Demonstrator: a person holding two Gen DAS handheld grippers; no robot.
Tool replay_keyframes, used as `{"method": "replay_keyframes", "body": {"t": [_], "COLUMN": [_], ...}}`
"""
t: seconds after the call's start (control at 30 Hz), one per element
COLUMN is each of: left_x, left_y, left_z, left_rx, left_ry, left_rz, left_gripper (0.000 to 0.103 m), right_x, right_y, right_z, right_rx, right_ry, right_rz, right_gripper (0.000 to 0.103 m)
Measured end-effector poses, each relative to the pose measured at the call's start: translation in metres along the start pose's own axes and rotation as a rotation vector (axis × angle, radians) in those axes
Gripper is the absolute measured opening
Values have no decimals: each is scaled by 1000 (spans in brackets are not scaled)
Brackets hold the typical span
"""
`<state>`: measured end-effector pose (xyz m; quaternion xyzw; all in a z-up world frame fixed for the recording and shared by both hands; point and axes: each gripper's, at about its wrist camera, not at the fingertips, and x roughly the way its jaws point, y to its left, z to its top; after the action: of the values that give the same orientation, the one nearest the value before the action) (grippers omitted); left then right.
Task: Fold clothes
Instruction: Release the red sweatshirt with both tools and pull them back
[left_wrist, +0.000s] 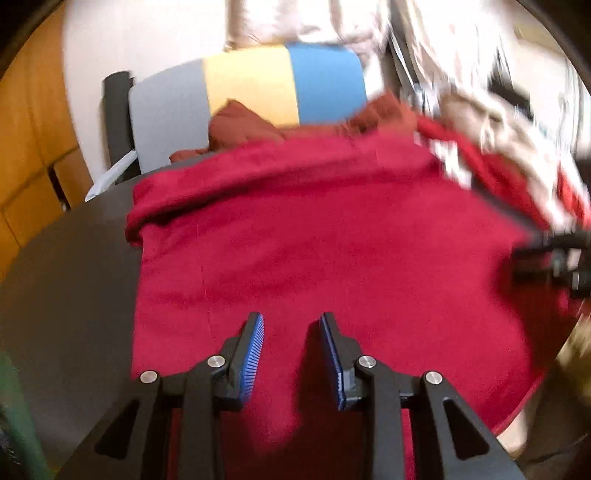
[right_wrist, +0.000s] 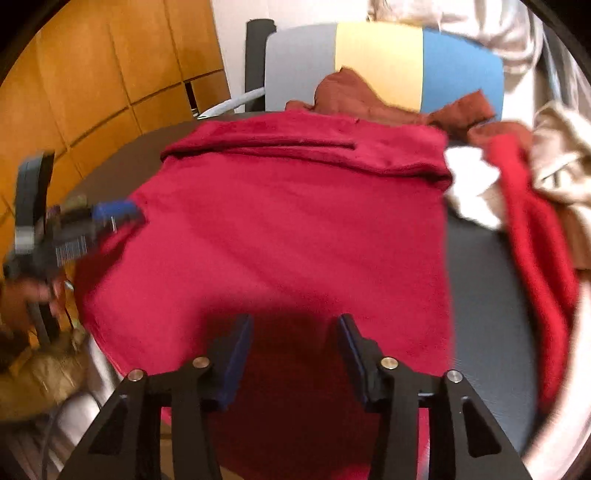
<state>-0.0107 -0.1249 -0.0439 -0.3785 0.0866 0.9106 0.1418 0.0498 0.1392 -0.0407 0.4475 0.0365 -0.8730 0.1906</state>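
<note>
A crimson fleece garment lies spread flat on a dark round table. Its far edge is folded over into a band. My left gripper hovers open over the garment's near part, blue pads apart and nothing between them. In the right wrist view, the left gripper shows blurred at the cloth's left edge. My right gripper is open above the near part of the garment, casting a shadow on it. In the left wrist view, the right gripper is a dark blur at the right.
A brown garment lies behind the red one, against a chair back striped grey, yellow and blue. A pile of white, red and beige clothes sits on the table's right side. Wooden panels stand at the left.
</note>
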Motion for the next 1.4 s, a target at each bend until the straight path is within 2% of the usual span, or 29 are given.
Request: {"method": "replay_keyframes", "body": {"t": [0.13, 0.2, 0.27, 0.37, 0.47, 0.53, 0.7, 1.13, 1.4], "left_x": [-7, -14, -21, -31, -34, -34, -30, -38, -45], "left_y": [19, 29, 39, 53, 64, 67, 57, 57, 59], "left_z": [-13, -16, -20, -25, -31, -35, -40, -50, -61], "left_rx": [-70, -130, -190, -280, -353, -370, -335, -338, -367], "left_ry": [22, 33, 45, 62, 96, 114, 126, 138, 155], "left_rz": [0, 17, 34, 59, 147, 196, 235, 255, 232], "left_gripper": [35, 34, 34, 34, 34, 34, 34, 34, 34], "right_x": [-6, -14, -21, -35, -45, -46, -47, -41, -41], "right_y": [-3, -11, -20, -36, -55, -68, -80, -57, -52], "right_z": [-18, -27, -31, -36, -41, -45, -55, -56, -56], "right_rx": [-60, -37, 5, 116, 227, 289, 370, 279, 249], "right_ry": [3, 3, 1, -26, -47, -43, -29, -15, -13], "right_rz": [-43, -38, -24, 5, 21, 20, 37, 36, 32], "right_gripper": [48, 48, 49, 57, 64, 64, 64, 71, 72]}}
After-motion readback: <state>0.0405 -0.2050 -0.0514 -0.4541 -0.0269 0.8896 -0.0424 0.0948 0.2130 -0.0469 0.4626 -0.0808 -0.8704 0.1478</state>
